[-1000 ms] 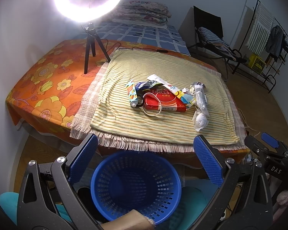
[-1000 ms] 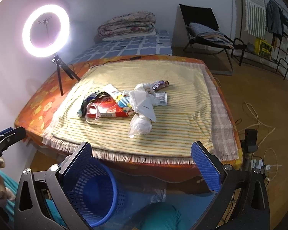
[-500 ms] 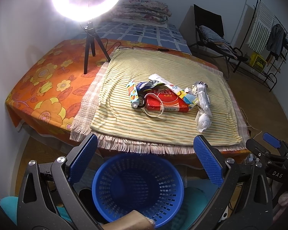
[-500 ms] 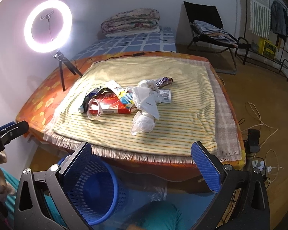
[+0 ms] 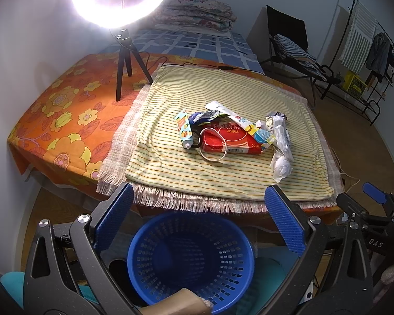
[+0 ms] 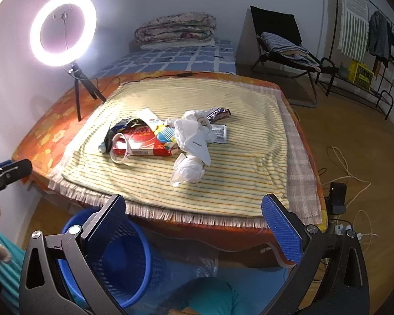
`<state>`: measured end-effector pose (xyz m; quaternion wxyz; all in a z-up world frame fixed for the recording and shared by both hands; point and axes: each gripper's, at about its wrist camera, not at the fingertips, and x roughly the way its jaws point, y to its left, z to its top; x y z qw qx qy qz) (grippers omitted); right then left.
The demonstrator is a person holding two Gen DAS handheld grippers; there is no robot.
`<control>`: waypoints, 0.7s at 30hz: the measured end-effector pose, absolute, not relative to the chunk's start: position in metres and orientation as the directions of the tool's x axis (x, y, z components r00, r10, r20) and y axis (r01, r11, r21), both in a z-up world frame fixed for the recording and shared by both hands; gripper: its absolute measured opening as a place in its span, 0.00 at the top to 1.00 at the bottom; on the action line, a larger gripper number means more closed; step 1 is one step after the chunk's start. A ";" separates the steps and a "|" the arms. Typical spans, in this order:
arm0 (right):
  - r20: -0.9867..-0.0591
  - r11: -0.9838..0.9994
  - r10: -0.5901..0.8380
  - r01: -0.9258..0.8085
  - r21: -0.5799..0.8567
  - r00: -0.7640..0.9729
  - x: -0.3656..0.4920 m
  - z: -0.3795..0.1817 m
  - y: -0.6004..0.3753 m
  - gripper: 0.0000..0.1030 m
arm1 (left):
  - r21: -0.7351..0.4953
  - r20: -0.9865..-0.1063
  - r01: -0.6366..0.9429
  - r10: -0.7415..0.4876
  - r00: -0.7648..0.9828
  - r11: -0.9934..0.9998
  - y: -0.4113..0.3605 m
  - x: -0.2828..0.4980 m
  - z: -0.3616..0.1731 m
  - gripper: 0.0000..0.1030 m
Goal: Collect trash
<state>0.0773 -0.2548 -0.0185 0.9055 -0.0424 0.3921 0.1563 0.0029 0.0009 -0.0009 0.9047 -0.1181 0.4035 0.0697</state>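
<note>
A pile of trash lies mid-table on a striped yellow cloth (image 5: 186,168): a red packet (image 5: 229,141) (image 6: 144,144), a small tube (image 5: 184,131), crumpled wrappers (image 5: 210,116), a white ring (image 5: 213,155) and a white crumpled bag (image 5: 281,165) (image 6: 189,170). A blue mesh basket (image 5: 190,260) (image 6: 123,257) stands on the floor below the table's near edge. My left gripper (image 5: 197,218) hangs open above the basket, short of the table. My right gripper (image 6: 194,220) is open too, before the table edge, nothing between its fingers.
A lit ring light on a tripod (image 5: 123,60) (image 6: 77,89) stands at the table's left on the orange flowered cover (image 5: 65,110). Cables and a power strip (image 6: 338,202) lie on the floor at right. A bed, folding chair (image 6: 281,44) and clothes rack stand behind.
Both grippers have drifted slightly back and up, so the basket shows more fully under the left one. The trash pile has not moved. Both stay open.
</note>
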 end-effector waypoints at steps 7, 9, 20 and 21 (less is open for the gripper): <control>-0.725 0.944 0.255 -0.327 0.043 0.640 0.075 -0.021 -0.252 0.00 | -0.157 -0.747 -0.222 0.032 0.664 0.962 0.003 0.003 -0.001 0.01; -0.728 0.940 0.263 -0.337 0.046 0.633 0.075 -0.021 -0.251 0.00 | -0.157 -0.747 -0.221 0.031 0.664 0.962 0.003 0.003 -0.001 0.01; -0.730 0.920 0.339 -0.370 0.127 0.593 0.079 -0.024 -0.253 0.00 | -0.154 -0.748 -0.220 0.032 0.663 0.963 0.003 0.003 -0.002 0.01; -0.730 0.918 0.347 -0.371 0.136 0.589 0.080 -0.024 -0.254 0.00 | -0.155 -0.749 -0.217 0.029 0.662 0.964 0.004 0.004 -0.003 0.01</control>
